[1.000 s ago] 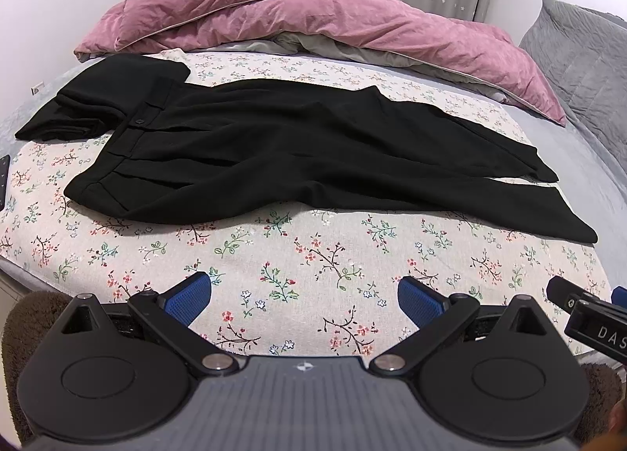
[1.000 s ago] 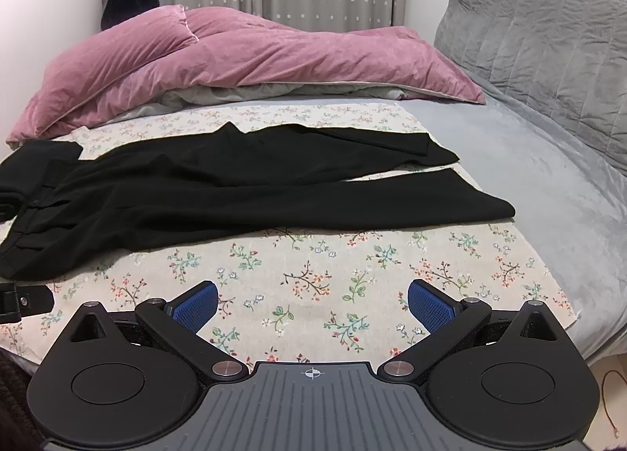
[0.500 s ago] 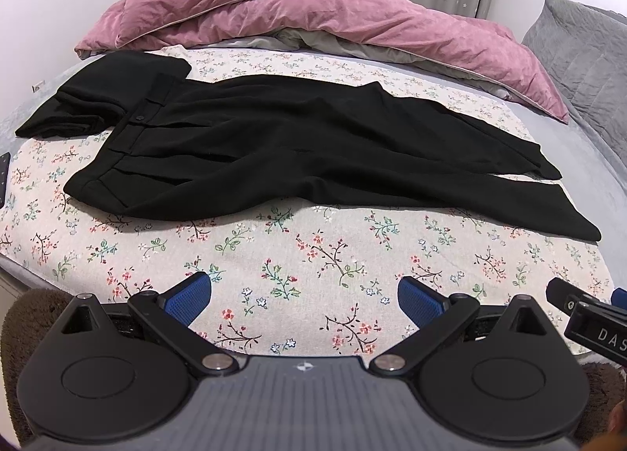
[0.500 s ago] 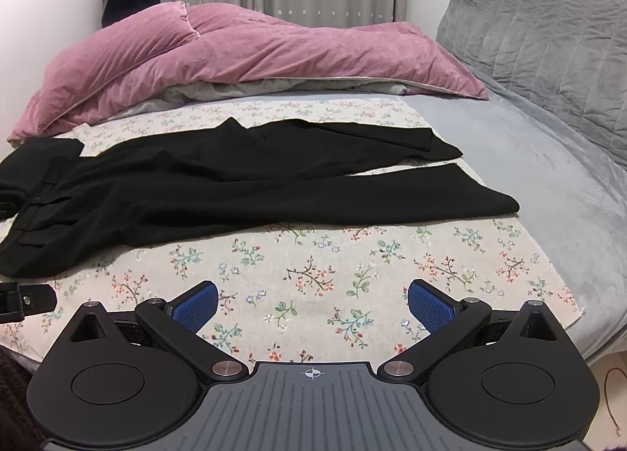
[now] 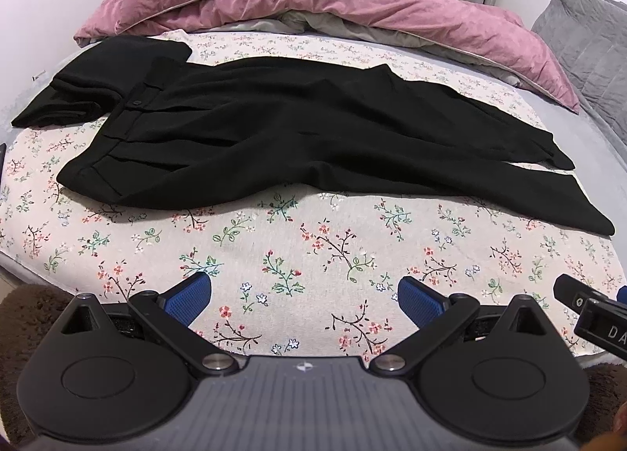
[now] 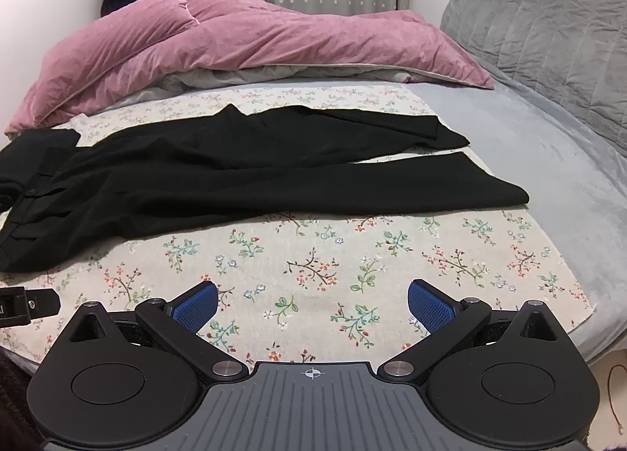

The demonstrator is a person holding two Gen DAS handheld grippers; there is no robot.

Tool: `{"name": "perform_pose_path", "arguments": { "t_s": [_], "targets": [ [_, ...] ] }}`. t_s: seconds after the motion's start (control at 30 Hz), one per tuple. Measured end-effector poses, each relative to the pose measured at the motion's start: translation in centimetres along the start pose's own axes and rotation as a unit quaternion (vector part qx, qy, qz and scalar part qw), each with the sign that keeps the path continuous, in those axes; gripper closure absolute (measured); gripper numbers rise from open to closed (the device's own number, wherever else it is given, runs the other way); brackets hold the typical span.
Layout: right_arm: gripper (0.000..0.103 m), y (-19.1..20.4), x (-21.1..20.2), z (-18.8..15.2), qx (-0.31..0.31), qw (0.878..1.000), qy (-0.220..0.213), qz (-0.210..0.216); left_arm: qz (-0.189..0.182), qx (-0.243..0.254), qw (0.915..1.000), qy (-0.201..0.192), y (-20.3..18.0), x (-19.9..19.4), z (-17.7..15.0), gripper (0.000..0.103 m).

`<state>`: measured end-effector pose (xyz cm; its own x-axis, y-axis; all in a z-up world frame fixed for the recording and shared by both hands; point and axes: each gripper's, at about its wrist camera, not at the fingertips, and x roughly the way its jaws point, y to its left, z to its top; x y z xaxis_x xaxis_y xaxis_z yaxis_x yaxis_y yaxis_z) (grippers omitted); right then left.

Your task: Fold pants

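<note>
Black pants seen spread flat on floral sheet, waistband toward left of frame, legs toward right. Pants larger and lower in both views than a second ago: both grippers brought closer over bed. Left gripper held over sheet at lower centre, jaws wide apart, nothing gripped. Right gripper likewise, jaws apart, empty. Pink duvet unchanged at top. Pants untouched, unmoved.
</note>
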<state>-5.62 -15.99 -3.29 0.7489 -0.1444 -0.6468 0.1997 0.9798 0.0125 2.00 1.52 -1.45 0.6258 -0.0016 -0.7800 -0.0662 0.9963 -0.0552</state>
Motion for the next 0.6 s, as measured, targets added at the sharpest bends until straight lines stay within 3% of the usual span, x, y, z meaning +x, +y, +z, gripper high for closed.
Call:
{"name": "perform_pose_path", "arguments": {
  "t_s": [0.17, 0.3, 0.4, 0.5, 0.6],
  "targets": [
    [0.0, 0.0, 0.7, 0.3, 0.0, 1.0, 0.004, 0.0, 0.001, -0.001, 1.0, -0.001, -0.2, 0.7, 0.1, 0.0],
    [0.0, -0.1, 1.9, 0.7, -0.006, 1.0, 0.006, -0.009, 0.0, 0.002, 0.9991, -0.042, -0.4, 1.6, 0.3, 0.0],
    [0.0, -0.7, 3.0, 1.1, -0.006, 1.0, 0.004, -0.02, -0.008, 0.031, 0.9972, -0.068, -0.6, 2.7, 0.4, 0.0],
    [0.0, -2.0, 4.1, 1.7, -0.003, 1.0, -0.003, -0.03, -0.035, 0.05, 0.9958, -0.068, -0.3, 4.1, 1.3, 0.0],
    [0.0, -4.2, 5.5, 3.1, 0.003, 1.0, 0.005, -0.024, -0.059, 0.077, 0.9946, -0.037, 0.2, 6.2, 3.1, 0.0]
  ]
}}
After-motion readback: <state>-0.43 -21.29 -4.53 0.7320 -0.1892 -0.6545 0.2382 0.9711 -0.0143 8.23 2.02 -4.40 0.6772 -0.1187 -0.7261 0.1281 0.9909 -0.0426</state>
